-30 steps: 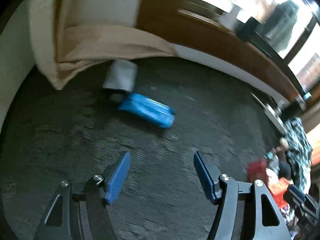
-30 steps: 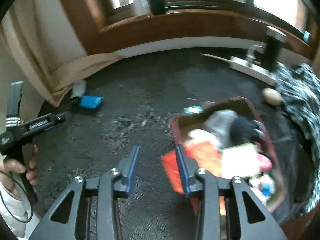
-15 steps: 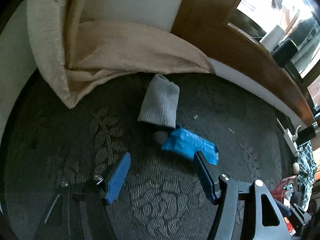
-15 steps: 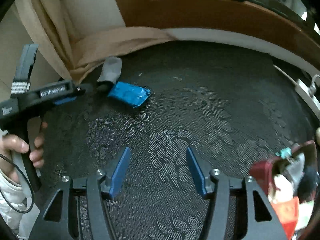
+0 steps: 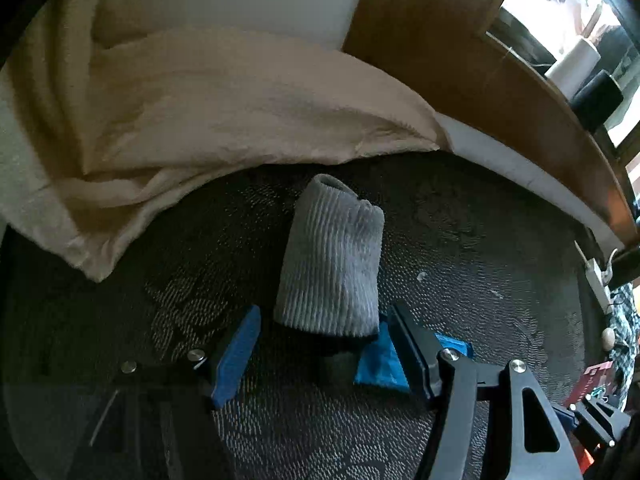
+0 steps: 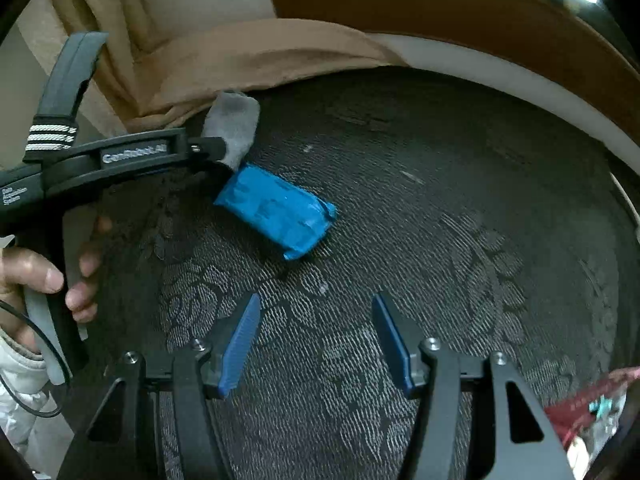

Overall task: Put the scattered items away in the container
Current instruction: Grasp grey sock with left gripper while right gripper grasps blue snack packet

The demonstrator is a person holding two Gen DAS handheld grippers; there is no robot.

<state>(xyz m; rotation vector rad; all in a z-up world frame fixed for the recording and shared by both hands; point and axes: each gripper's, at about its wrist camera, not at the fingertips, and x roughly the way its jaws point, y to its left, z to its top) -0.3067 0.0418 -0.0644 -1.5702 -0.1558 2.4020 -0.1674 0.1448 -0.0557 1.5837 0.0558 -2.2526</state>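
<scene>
Although the red container (image 6: 588, 408) already holds a jumble of things, only its corner shows at the near right edge of the floor, and two pieces are left out on the dark patterned carpet (image 6: 460, 240): a grey sock (image 5: 332, 256) and a blue packet (image 6: 278, 210). Both lie at the far left of the carpet, close under the hem of the beige curtain (image 5: 224, 104) where wall and wooden window frame meet, well apart from the container. So I judge the tidying well along but not finished, with these two pickups and the carry back across the carpet to come.

The left gripper (image 5: 320, 346) hangs over the near end of the sock, its jaws spread to either side of it and not pressing on it. The right gripper (image 6: 316, 340) has its jaws released with nothing but carpet between them, the packet lying beyond its tips.

The left wrist view gives the sock's ribbed weave and shows the packet touching the sock's near end, mostly hidden behind one finger. The right wrist view shows the whole packet, the person's hand (image 6: 48, 276) around the left tool's handle, and a white sleeve, none of which the left view can see.
</scene>
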